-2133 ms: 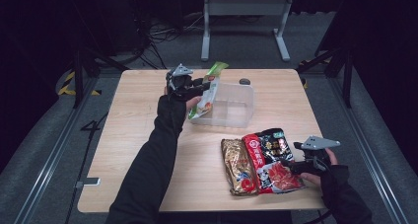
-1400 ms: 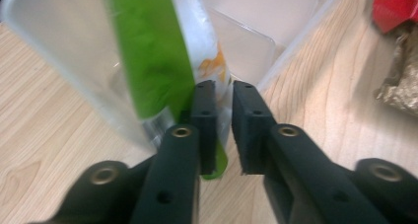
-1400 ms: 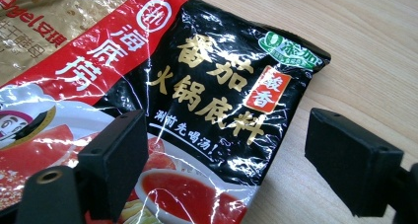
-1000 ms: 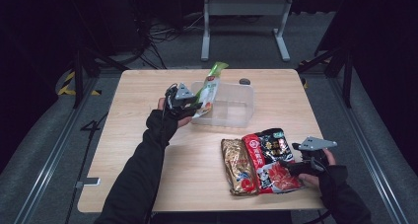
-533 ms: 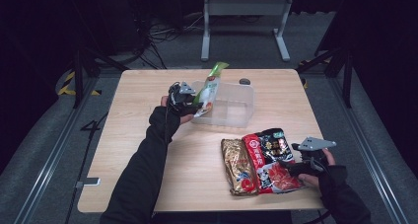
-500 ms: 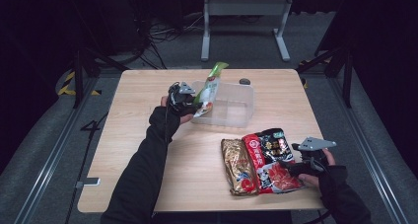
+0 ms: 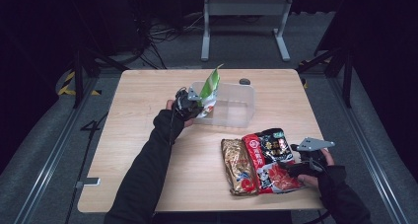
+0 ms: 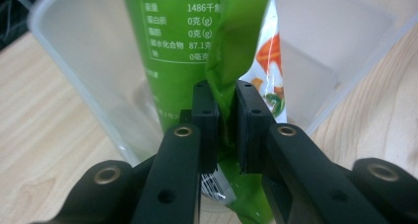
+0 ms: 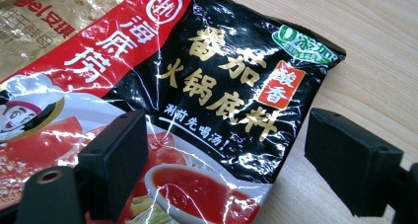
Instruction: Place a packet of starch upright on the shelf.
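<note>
At the far middle of the surface: I see a clear plastic bin [image 7: 231, 105] with an inner divider, standing near the back edge.
Left tool [image 7: 190, 101]: I have it at the bin's left end; in the left gripper view [image 8: 226, 130] its black pads are pressed together on a fold of the green packet.
Green packet [image 7: 210, 88]: it stands tilted, its lower part inside the bin's left compartment and its top corner poking above the rim; in the left gripper view [image 8: 187, 41] I read a printed nutrition table on its green face and see an orange and white picture on the side beyond.
Right tool [image 7: 291, 166]: I hold it low at the near right of the surface, spread wide; in the right gripper view [image 9: 226, 160] the pads stand on either side of the soup-base packet's near end, and I cannot tell whether they touch it.
Red and black soup-base packet [image 7: 268, 157]: it lies flat at the near right, well apart from the bin; in the right gripper view [image 9: 222, 91] it shows gold characters and a bowl of red broth.
Gold packet [image 7: 237, 167]: it lies flat just left of the soup-base packet, which overlaps its edge.
Surface [image 7: 143, 135]: light wood.
</note>
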A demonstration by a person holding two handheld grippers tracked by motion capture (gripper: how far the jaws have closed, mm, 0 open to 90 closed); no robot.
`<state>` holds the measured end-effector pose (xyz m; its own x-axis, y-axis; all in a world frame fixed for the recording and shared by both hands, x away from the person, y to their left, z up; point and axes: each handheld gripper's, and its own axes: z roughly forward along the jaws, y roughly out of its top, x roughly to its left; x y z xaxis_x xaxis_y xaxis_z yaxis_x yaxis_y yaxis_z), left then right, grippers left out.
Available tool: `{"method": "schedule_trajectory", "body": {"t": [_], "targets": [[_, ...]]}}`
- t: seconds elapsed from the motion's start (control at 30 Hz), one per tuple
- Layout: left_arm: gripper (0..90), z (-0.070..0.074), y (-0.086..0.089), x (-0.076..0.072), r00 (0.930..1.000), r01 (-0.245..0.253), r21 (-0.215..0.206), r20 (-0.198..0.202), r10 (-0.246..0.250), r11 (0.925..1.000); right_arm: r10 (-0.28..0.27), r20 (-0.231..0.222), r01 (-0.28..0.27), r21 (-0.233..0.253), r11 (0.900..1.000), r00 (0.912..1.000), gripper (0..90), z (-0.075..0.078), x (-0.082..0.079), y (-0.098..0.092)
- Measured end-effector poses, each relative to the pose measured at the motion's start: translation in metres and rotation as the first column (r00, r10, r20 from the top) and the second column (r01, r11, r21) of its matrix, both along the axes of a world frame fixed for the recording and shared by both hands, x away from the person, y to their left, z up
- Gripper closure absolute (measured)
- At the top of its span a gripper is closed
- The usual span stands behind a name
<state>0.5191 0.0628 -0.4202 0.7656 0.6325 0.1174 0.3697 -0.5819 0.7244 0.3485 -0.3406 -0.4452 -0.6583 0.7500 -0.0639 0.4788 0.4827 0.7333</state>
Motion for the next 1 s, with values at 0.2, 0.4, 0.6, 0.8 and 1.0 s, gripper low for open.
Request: {"method": "schedule_trajectory", "body": {"t": [0.2, 0.4, 0.6, 0.8, 1.0], "targets": [[82.1, 0.002, -0.001, -0.007, 0.9984, 0.043, 0.020, -0.038, -0.043, 0.9989, -0.002, 0.000, 0.002, 0.000, 1.000, 1.0000, 17.3, 0.000, 0.000, -0.001], [82.0, 0.001, -0.013, -0.013, 0.9994, 0.023, 0.110, -0.029, -0.019, 0.9936, -0.002, 0.001, 0.002, -0.002, 1.000, 1.0000, 17.3, 0.000, 0.000, 0.001], [72.8, 0.005, 0.005, -0.019, 0.9991, 0.029, -0.082, -0.028, -0.031, 0.9962, -0.005, 0.008, 0.005, 0.007, 1.000, 1.0000, 17.4, 0.002, -0.001, 0.000], [62.6, 0.017, 0.021, -0.041, 0.9974, 0.066, -0.188, 0.041, -0.059, 0.9801, -0.019, 0.012, 0.019, 0.011, 1.000, 0.9997, 17.3, 0.003, -0.001, -0.003], [50.7, 0.021, 0.029, -0.071, 0.9864, 0.165, -0.301, 0.048, -0.157, 0.9394, -0.011, 0.012, 0.011, 0.009, 1.000, 0.9999, 17.4, 0.004, -0.002, -0.001]]}}
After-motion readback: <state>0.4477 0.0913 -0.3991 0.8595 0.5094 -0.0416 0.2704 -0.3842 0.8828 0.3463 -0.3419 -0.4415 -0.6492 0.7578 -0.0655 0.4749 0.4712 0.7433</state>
